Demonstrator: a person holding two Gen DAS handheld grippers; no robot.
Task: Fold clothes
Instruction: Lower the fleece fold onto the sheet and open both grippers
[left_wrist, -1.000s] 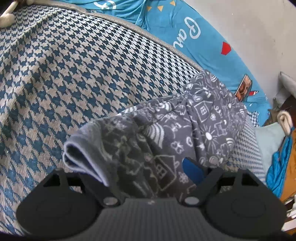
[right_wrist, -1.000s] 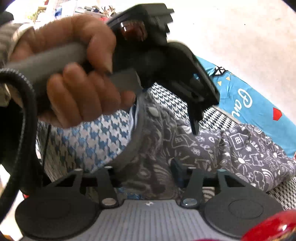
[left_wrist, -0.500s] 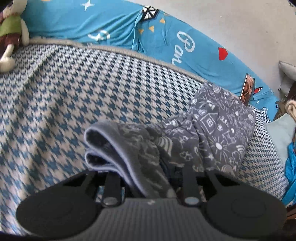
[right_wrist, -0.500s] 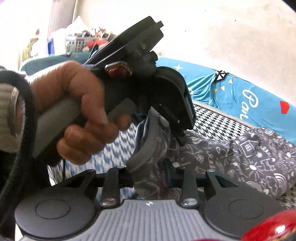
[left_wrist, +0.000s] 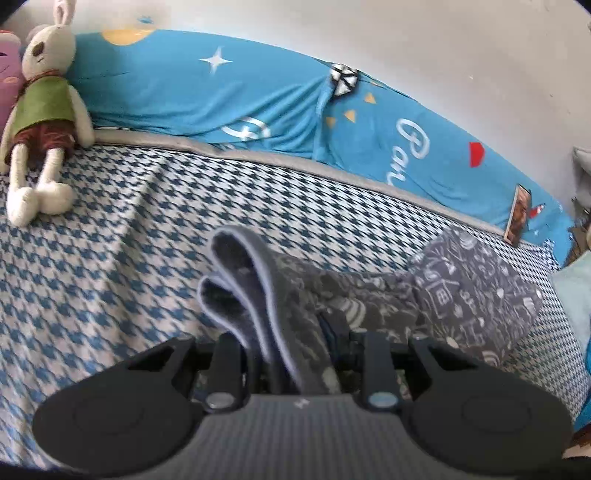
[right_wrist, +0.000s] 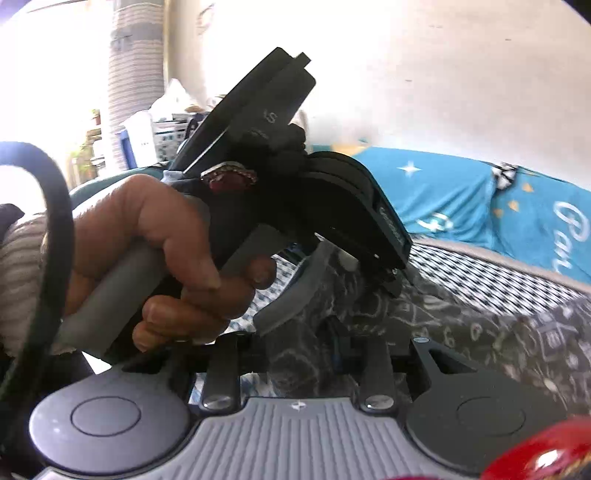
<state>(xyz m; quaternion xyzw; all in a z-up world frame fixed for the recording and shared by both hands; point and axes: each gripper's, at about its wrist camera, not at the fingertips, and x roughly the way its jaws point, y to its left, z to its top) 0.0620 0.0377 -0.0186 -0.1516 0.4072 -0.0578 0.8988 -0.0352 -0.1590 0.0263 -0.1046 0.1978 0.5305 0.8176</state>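
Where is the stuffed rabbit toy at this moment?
In the left wrist view, the stuffed rabbit toy sits at the far left on the houndstooth cover, leaning against the blue sheet.

Left gripper (left_wrist: 295, 332) fingertips buried in the grey printed garment (left_wrist: 461, 295), contact hidden. Right gripper (right_wrist: 306, 332) tips also covered by cloth, blurred. Person's hand (right_wrist: 155, 258) blocks the left side of the right view. Stuffed rabbit (left_wrist: 40, 122) ears cut by frame edge. Small photo card (left_wrist: 519, 216) too small to read.
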